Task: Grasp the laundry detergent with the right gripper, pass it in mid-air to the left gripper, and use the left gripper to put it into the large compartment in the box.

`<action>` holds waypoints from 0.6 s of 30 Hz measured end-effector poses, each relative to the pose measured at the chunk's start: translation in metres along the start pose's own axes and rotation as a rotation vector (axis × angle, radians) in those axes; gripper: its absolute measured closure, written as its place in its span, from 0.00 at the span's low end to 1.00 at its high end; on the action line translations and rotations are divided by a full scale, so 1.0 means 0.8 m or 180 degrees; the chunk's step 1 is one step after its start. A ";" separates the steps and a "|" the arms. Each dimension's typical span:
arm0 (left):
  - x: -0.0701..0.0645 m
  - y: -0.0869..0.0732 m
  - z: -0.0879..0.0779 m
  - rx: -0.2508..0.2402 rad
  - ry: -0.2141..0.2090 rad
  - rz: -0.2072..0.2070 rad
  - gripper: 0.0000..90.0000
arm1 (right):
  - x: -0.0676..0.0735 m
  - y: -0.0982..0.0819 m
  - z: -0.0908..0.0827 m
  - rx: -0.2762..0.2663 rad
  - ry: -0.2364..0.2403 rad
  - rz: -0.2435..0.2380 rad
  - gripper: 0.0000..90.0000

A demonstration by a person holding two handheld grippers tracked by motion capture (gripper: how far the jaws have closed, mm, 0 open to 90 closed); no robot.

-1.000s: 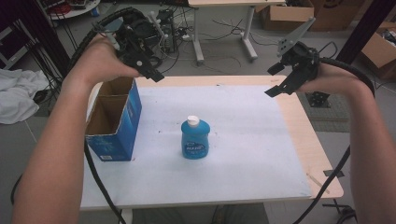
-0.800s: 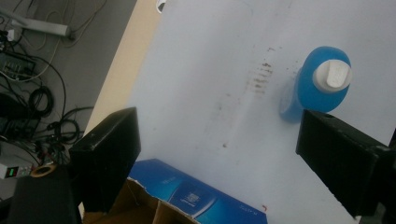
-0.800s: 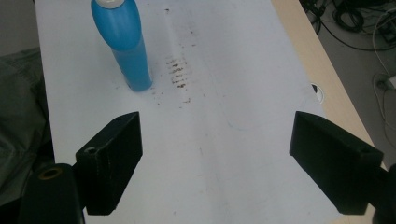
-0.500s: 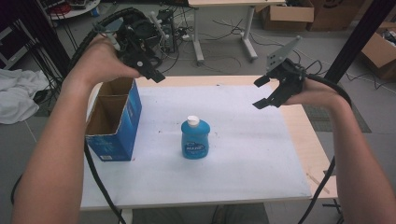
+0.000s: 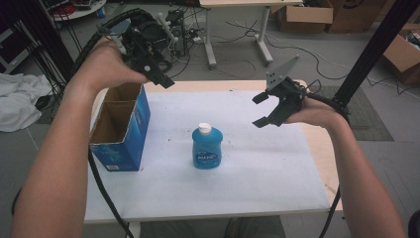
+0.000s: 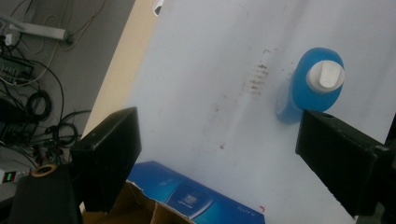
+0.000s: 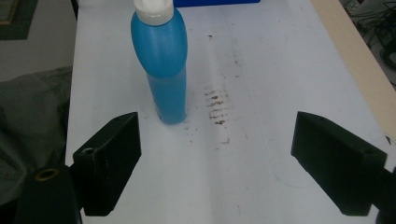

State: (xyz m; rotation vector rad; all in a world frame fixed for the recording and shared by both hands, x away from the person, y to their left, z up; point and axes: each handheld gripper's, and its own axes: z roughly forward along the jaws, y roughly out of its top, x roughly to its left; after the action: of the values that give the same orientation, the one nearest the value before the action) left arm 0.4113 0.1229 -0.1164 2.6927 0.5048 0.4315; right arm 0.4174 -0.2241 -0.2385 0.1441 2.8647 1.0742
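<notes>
- On the left side of the table [image 5: 277, 168], an open blue cardboard box [image 5: 121, 131] is standing upright near the edge, its flaps up and its inside bare.
- Above the box's far corner, the left gripper [image 5: 161, 79] is hanging in the air in the person's left hand [image 5: 106, 64], jaws standing wide apart with nothing between them; in the left gripper view they are framing the white table top, with the box's rim [image 6: 187, 200] below and the bottle [image 6: 310, 84] off toward one jaw.
- At the middle of the table, a blue bottle [image 5: 206, 147] with a white cap [image 5: 204, 129] is standing upright, apart from the box and touched by neither gripper.
- Over the right part of the table, the right gripper [image 5: 261, 110] is hovering, turned toward the bottle, jaws spread wide and empty; in the right gripper view the bottle [image 7: 163, 60] is standing ahead, beyond the left jaw, beside some brown smudges [image 7: 218, 109] on the white surface.
</notes>
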 end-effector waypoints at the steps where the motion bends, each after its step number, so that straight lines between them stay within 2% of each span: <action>1: 0.000 0.000 0.000 -0.0005 -0.0003 0.0000 0.17 | 0.000 -0.001 0.004 -0.0028 0.0009 0.0002 0.17; 9: -0.001 0.002 0.002 0.0000 -0.0022 0.0011 0.17 | 0.003 -0.006 0.033 -0.0146 0.0125 0.0014 0.17; 18: -0.003 0.004 0.003 0.0007 -0.0026 0.0024 0.17 | 0.008 -0.005 0.063 -0.0119 0.0233 -0.0014 0.17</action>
State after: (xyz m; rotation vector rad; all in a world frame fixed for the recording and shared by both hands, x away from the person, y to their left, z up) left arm 0.4114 0.1183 -0.1179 2.6983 0.4934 0.4222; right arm 0.4162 -0.1938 -0.2790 0.0980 2.9053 1.1552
